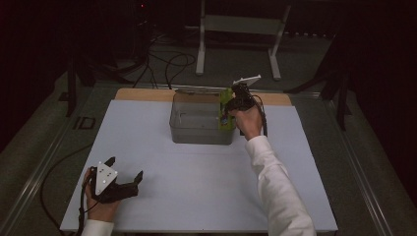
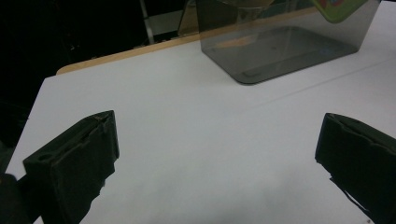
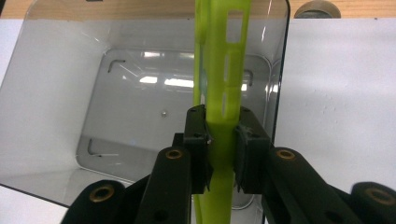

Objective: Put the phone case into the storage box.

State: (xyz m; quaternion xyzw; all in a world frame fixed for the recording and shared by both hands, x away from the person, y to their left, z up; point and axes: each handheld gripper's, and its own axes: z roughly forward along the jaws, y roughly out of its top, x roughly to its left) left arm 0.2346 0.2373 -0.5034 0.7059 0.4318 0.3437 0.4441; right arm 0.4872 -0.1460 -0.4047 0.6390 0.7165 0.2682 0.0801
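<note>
- Left gripper [image 1: 124, 176] rests low at the table's [image 1: 196, 196] 7 o'clock corner — jaws released, spread wide.
- Right gripper [image 1: 231, 105] reaches forward, clenching a green slotted piece [image 3: 223, 70] upright inside the clear bin's [image 1: 196, 125] 3 o'clock wall.

My two grippers, one resting low and one reaching far.

My left gripper [image 1: 125, 172] sits near the front left corner, held by my left hand [image 1: 101, 209], with its jaws spread wide apart and nothing between them; in the left gripper view [image 2: 217, 154] the two jaws stand far from each other. My right arm [image 1: 278, 189], in a white sleeve, stretches forward and my right hand [image 1: 250, 121] holds the right gripper [image 1: 231, 104] high at the far side. In the right gripper view [image 3: 220, 144] its jaws are pressed together on a thin yellow-green plastic piece [image 3: 224, 70].
</note>
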